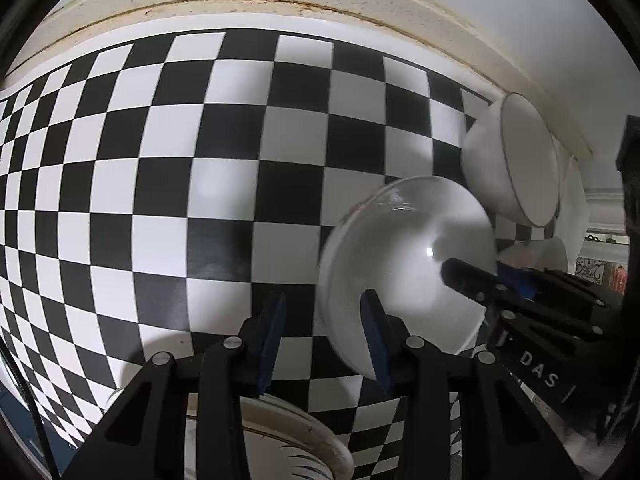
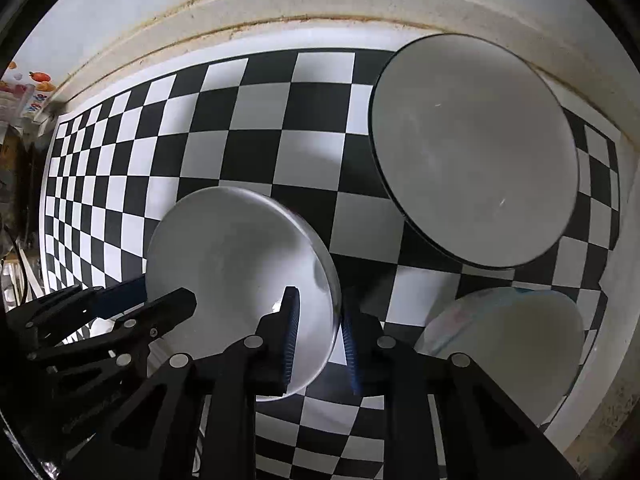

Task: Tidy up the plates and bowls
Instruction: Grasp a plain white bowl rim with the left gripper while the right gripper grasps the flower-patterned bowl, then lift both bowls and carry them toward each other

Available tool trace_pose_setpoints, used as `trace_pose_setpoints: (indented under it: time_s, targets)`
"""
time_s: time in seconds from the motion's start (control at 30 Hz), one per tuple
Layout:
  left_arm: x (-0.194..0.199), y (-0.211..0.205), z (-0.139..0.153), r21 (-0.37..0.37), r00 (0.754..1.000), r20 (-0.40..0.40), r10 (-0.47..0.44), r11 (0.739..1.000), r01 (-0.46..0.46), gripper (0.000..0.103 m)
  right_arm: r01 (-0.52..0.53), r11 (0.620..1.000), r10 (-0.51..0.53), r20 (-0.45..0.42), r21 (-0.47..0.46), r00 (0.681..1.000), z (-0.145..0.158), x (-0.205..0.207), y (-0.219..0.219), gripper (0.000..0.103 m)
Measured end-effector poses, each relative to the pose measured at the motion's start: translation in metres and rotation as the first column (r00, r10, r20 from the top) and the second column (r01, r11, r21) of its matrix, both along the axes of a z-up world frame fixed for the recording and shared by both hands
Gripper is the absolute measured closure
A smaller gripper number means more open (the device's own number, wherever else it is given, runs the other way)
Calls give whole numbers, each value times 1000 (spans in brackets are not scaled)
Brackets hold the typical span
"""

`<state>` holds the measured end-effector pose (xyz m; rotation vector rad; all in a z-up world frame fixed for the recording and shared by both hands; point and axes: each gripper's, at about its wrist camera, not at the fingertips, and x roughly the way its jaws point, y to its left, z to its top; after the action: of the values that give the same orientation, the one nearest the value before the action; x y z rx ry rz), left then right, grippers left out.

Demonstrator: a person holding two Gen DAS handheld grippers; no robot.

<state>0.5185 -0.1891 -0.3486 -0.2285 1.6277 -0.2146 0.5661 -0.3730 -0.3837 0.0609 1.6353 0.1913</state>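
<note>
A clear glass bowl (image 2: 240, 280) hung tilted above the black-and-white checkered tabletop (image 2: 256, 128), showing nothing inside. The right tongs (image 2: 318, 340) were clamped on its rim, one blue pad inside the bowl, the other outside. The left tongs (image 1: 324, 340) stood apart just beside the same bowl (image 1: 404, 264), gripping nothing, their right finger overlapping its edge. A white bowl with a dark rim (image 2: 476, 152) sat well beyond, and a pale bowl (image 2: 508, 340) lay nearer, right of the right tongs. A cream patterned plate (image 1: 292, 440) lay beneath the left tongs.
</note>
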Motion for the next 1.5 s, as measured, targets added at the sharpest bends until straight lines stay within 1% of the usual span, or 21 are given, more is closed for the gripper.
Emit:
trace_pose_setpoints:
  time_s: [0.03,0.1,0.13,0.23,0.4,0.43,0.6,0.77,0.87,0.93,1.03,1.13,1.2,1.33,1.5]
  targets:
    - [0,-2,1,-8,1000,4,-3,1000,3,68,9,1000,-9,-3,11,1000,-1,1,-2,85]
    - [1,-7,5,19,1000,15,-16,1000,15,70,31,998,-30,-21,52,999,-3,4,-6,91]
    - [1,-8,6,21,1000,23,-22,1000,21,70,41,997,-39,-27,66,999,-3,4,-9,91]
    - [1,-10,6,10,1000,22,-19,1000,19,70,24,999,-24,-10,38,1000,-3,2,-10,91]
    - [-7,-15,25,5,997,67,-31,1000,31,70,50,997,-49,-16,65,999,-3,-3,-21,91]
    - [-9,-17,32,12,996,82,-41,999,41,70,53,996,-53,-9,69,999,3,-13,-20,91]
    - [-22,-25,60,24,990,121,-77,997,74,70,72,992,-73,12,104,997,25,-23,-31,91]
    - [-46,-38,88,20,980,152,-126,992,124,70,87,987,-95,54,134,994,63,-49,-41,91]
    - [-65,-44,99,10,974,162,-157,987,158,70,96,985,-108,83,142,991,94,-84,-51,91]
    - [-78,-49,105,-2,971,162,-175,984,178,70,101,985,-115,100,138,988,109,-103,-55,91]
    - [-100,-57,110,-17,966,157,-205,977,211,70,111,986,-125,112,123,986,122,-131,-69,91]
    - [-117,-64,105,-21,962,142,-234,971,239,70,140,981,-153,97,131,983,120,-159,-82,91]
    - [-128,-71,97,-18,960,121,-252,966,256,70,157,978,-169,80,138,982,112,-175,-87,91]
    - [-146,-82,77,-1,954,70,-293,956,293,70,193,969,-199,26,153,980,86,-205,-94,91]
    - [-159,-99,46,23,945,14,-327,945,327,70,232,960,-229,-37,158,973,51,-229,-105,91]
